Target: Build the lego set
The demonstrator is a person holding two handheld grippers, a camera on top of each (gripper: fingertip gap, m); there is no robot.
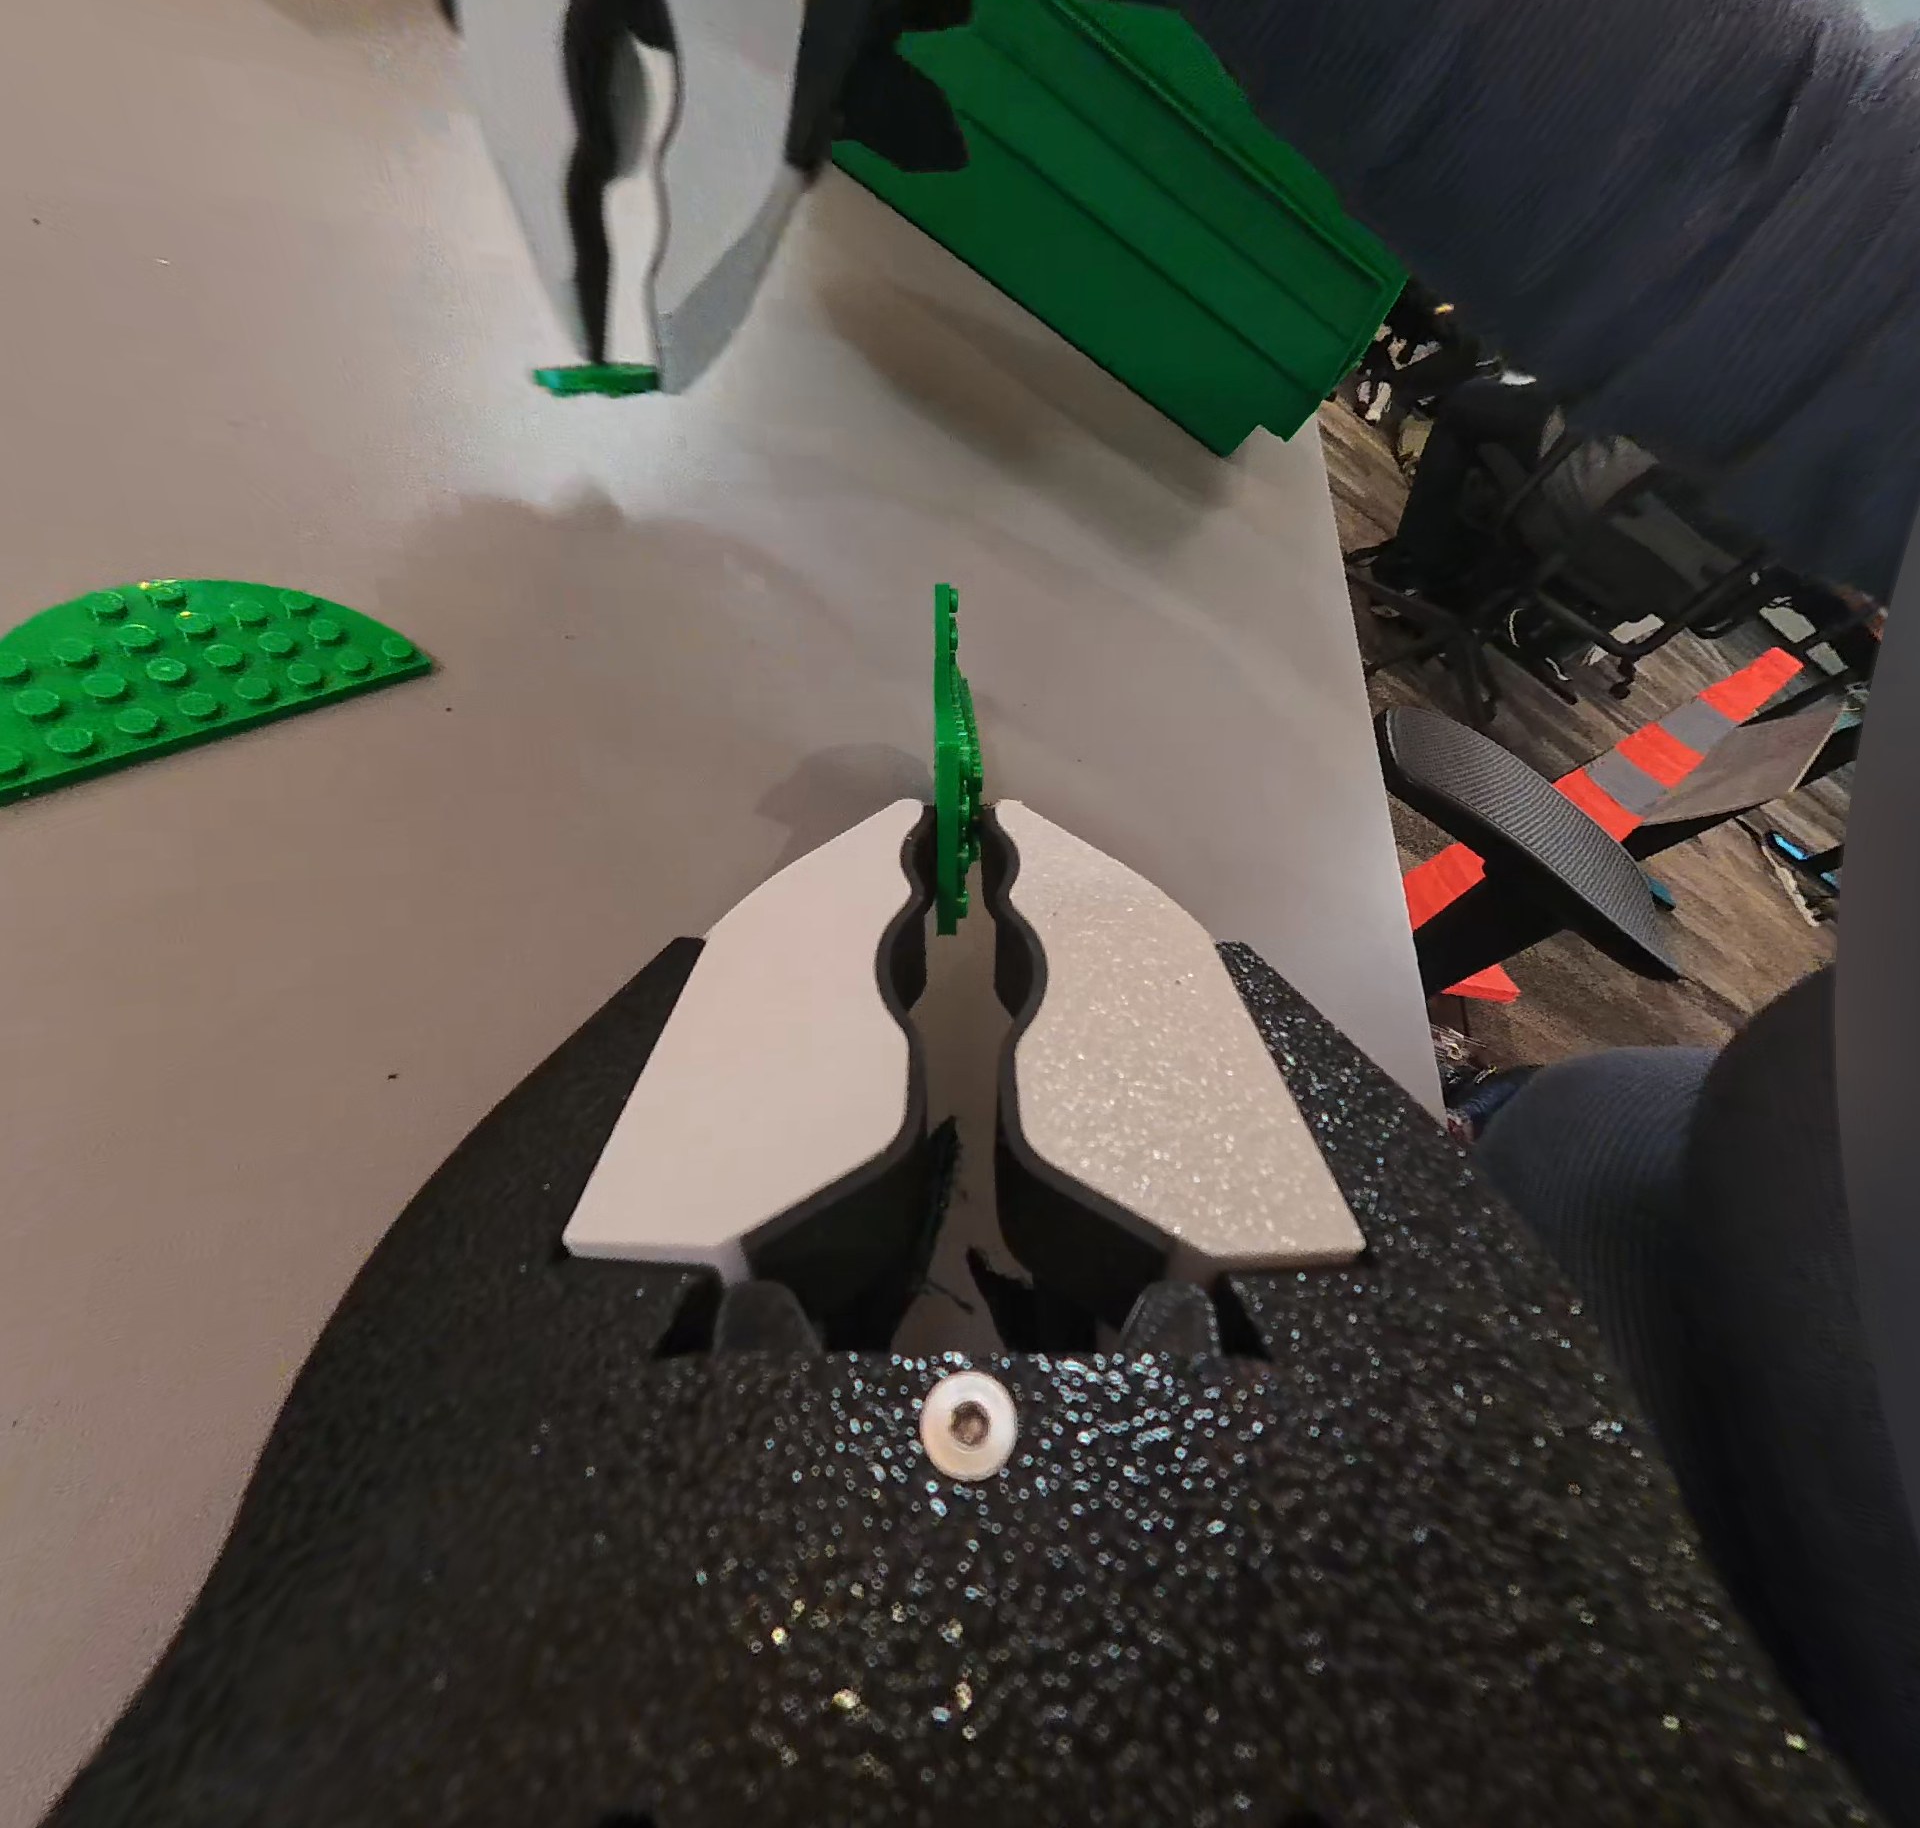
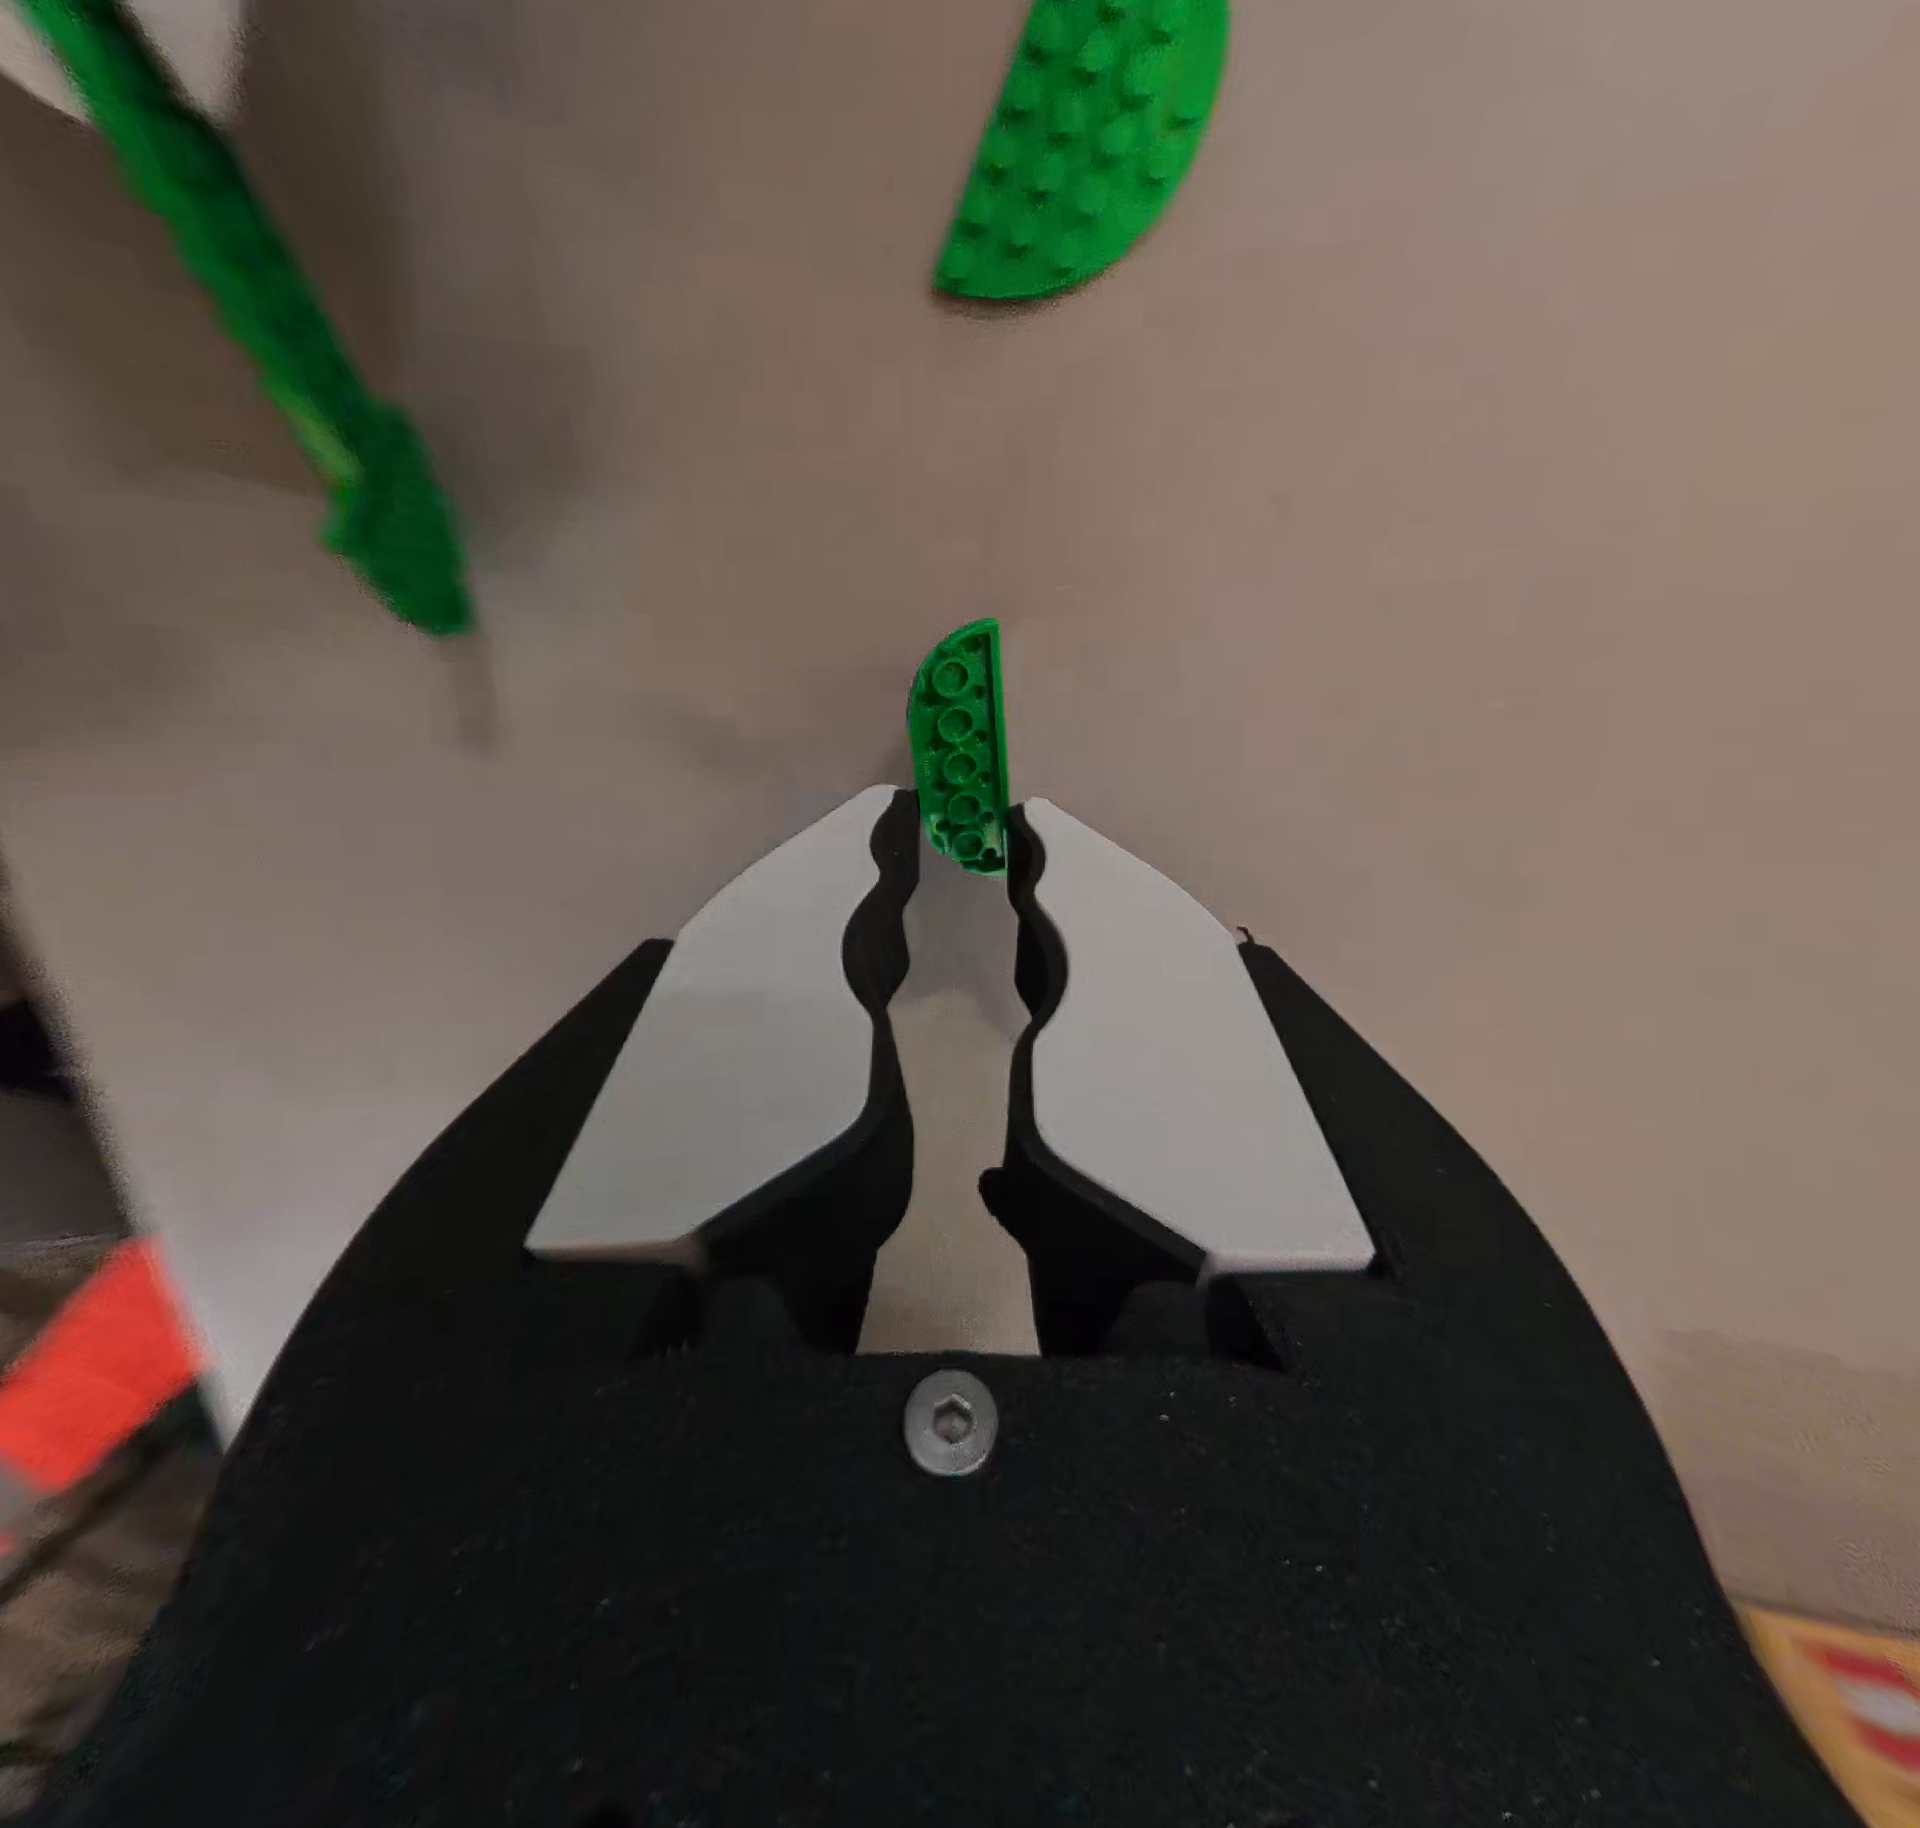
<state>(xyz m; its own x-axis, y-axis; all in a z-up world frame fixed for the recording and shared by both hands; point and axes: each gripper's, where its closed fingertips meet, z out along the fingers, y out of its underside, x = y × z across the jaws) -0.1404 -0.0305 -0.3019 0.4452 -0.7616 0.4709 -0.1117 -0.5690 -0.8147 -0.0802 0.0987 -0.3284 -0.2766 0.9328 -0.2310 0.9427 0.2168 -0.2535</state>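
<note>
- I have a small green plate (image 1: 954, 760) pinched edge-on in my left gripper (image 1: 956, 817), studs facing sideways. Held on its thin edges like this, both flat faces stay free for mating.
- My right gripper (image 2: 961, 810) is clamped on a small half-round green plate (image 2: 961, 750), its hollow underside turned toward the camera. I judge that face is kept exposed so it can press down over studs.
- From the left wrist view, the right gripper hangs above the table (image 1: 312, 1051) near its far side, with its piece poking out below the fingertips (image 1: 717, 324). The two held pieces are well apart, so no joining is under way yet.
- A large half-round plate (image 1: 177, 666) lies flat on the table, studs up and untouched; it looks like the base waiting to receive parts.
- A green ribbed part (image 1: 1122, 209), fixed beside the right gripper, juts out near the table's edge; I cannot tell its purpose.
- Beyond the table edge I see office chairs (image 1: 1538, 531) and an orange-and-grey striped object (image 1: 1662, 739) on the floor.
- I judge the build is at an early stage.
</note>
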